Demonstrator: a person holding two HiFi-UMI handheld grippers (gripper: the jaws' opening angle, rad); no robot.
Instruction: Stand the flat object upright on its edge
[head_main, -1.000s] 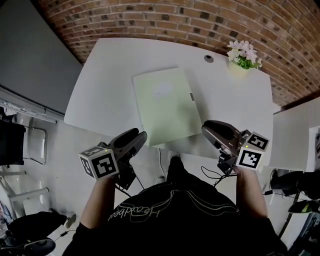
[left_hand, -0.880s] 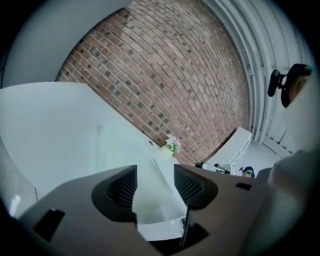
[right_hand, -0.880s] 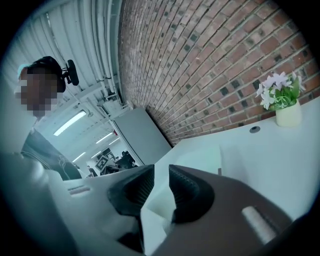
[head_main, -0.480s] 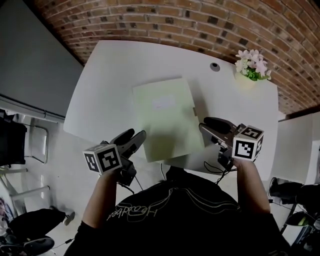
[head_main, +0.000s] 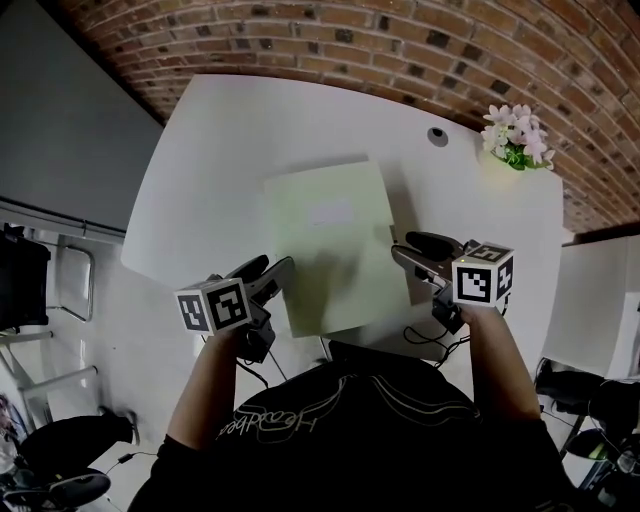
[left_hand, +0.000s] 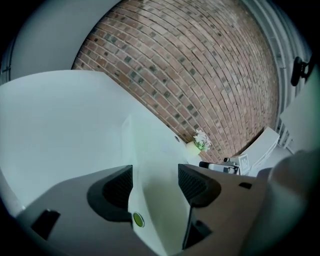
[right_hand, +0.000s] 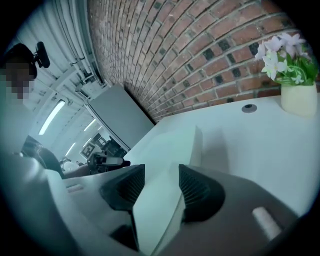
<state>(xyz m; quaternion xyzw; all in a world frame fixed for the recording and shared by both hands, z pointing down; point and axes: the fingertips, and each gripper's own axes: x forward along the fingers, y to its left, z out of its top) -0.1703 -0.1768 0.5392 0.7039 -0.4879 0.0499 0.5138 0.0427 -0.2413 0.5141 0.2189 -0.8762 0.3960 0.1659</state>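
Pale-green folder (head_main: 335, 245) flat on white table (head_main: 210, 150), by near edge. Step: approach, pre-grasp. Left gripper (head_main: 275, 266) and right gripper (head_main: 406, 248) flank near corners; jaws just been opening, now wide, folder edge between, pads not pressing. Next: clamp edges, tip upright. Near corners hidden behind grippers; thickness unclear

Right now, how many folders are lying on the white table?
1. The pale green folder lies flat on the white table, near its front edge. The potted flowers stand at the far right corner. No second folder shows; one beneath it would be hidden.
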